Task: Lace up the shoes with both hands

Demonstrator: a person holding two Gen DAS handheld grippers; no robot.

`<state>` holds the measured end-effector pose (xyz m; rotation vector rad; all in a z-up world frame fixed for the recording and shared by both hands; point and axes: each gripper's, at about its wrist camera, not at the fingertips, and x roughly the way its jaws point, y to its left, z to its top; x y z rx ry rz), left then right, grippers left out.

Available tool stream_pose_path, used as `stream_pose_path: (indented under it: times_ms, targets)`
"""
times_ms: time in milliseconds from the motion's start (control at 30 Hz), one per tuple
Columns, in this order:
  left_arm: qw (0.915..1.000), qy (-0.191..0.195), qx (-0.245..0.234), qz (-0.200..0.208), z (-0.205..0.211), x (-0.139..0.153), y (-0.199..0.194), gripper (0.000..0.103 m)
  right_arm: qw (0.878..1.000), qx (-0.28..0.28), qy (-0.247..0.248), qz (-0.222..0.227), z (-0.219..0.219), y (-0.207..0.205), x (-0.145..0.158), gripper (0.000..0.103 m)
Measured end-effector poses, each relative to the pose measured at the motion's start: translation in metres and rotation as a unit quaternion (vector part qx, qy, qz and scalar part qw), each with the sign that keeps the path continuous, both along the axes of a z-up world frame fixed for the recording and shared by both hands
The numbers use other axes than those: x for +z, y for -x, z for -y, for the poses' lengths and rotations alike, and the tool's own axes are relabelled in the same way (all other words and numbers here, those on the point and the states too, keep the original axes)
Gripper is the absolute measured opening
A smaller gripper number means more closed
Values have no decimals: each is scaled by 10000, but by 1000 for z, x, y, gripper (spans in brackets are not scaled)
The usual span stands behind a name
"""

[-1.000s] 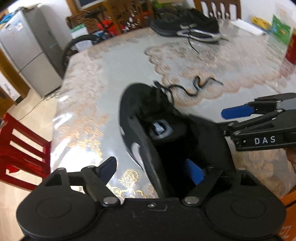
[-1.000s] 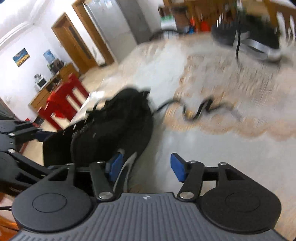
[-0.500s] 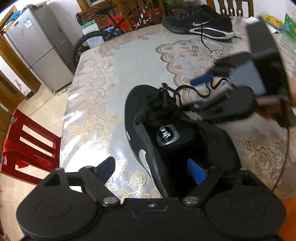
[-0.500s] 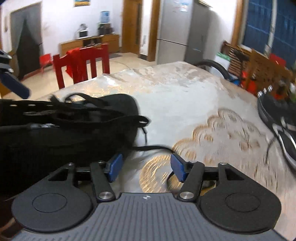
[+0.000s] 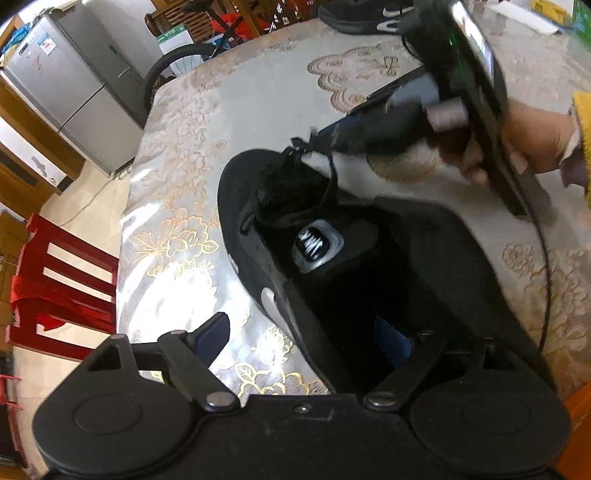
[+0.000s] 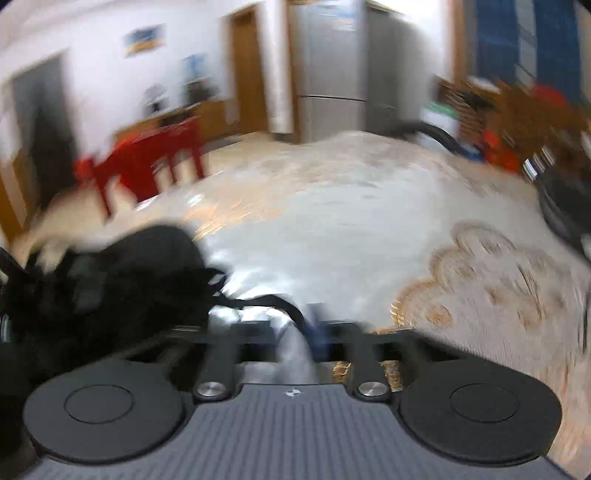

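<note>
A black shoe (image 5: 332,258) lies on the patterned table (image 5: 240,110), its opening facing my left gripper (image 5: 303,332). That gripper stands open astride the shoe's near side wall, one finger inside and the other outside, clear of the wall. My right gripper (image 5: 325,134) reaches in from the right, held by a hand (image 5: 532,144). It is shut on the black lace (image 5: 332,173) just beyond the shoe's front eyelets. The blurred right wrist view shows the right gripper (image 6: 314,328) with its pads together, and the lace (image 6: 258,301) running from them to the shoe (image 6: 110,280).
A second black shoe (image 5: 362,18) lies at the table's far edge. A red chair (image 5: 55,288) stands left of the table. A grey fridge (image 5: 74,85) and a bicycle wheel (image 5: 173,70) are behind it. A thin cable (image 5: 546,280) trails over the table on the right.
The right gripper swung in to the front of the shoe and closed its jaws on the lace. The left gripper sank a little closer over the shoe.
</note>
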<state>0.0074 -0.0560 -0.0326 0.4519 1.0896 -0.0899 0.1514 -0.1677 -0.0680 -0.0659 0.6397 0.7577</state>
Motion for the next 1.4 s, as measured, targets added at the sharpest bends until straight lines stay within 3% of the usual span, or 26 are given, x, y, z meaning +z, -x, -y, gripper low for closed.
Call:
stream_pose_path:
  times_ms: [100,167,267,367,633,667,700,800,900,933,967,1067,1167,1233,1300,1333,1367,1400]
  targets:
    - [9999,83,107,20,-4,0,1,84,9844,-1150,-1115,-731,37,-4,2,0]
    - [9997,142,196,15,-8,-1,0,85,9585,-1868,-1847,-1106,71,5,3,0]
    - [9994,209,282,0,-14,-1,-1,89,9237,-2655,-2455,-1268,123,36,8,0]
    - [9991,258,339,-22,-16,-2,-3,92,8798,-3402,-3010,-1399,174,67,13,0]
    - [9989,276,361,66,-15,-2,-3,93,8042,-5070,-3019,-720,261,147,36,0]
    - [9989,290,361,77,-15,-2,-3,93,7992,-5191,-2958,-652,269,152,38,0]
    - [9989,303,357,88,-15,-2,-3,93,7967,-5271,-2890,-625,277,156,39,0]
    - [9991,282,276,165,-13,-3,-1,93,8151,-5036,-2758,-769,282,160,45,0]
    - [9992,248,192,242,-12,-3,0,93,8425,-4370,-2810,-1424,263,154,46,23]
    - [9992,240,172,268,-11,-4,1,93,8448,-4074,-2988,-1762,247,147,42,44]
    - [9991,246,166,288,-11,-4,1,93,8452,-3760,-3172,-2087,229,139,37,55]
    - [9987,318,202,338,-13,-1,3,91,8422,-2742,-3606,-2924,166,114,20,56]
    - [9970,547,239,485,-18,8,11,91,8630,-2157,-3208,-3253,101,80,9,57]
    - [9954,670,290,614,-24,16,18,91,8707,-2123,-2821,-3425,71,60,-2,57]
    - [9939,731,367,745,-33,23,25,91,8636,-2177,-2904,-3500,65,50,-9,51]
    - [9928,779,414,807,-38,26,29,91,8600,-2204,-2945,-3537,62,46,-12,34]
    - [9914,883,466,841,-43,29,32,91,8564,-2230,-2987,-3574,59,41,-15,5]
    - [9899,993,517,872,-49,31,36,91,8527,-2256,-3028,-3610,56,36,-18,2]
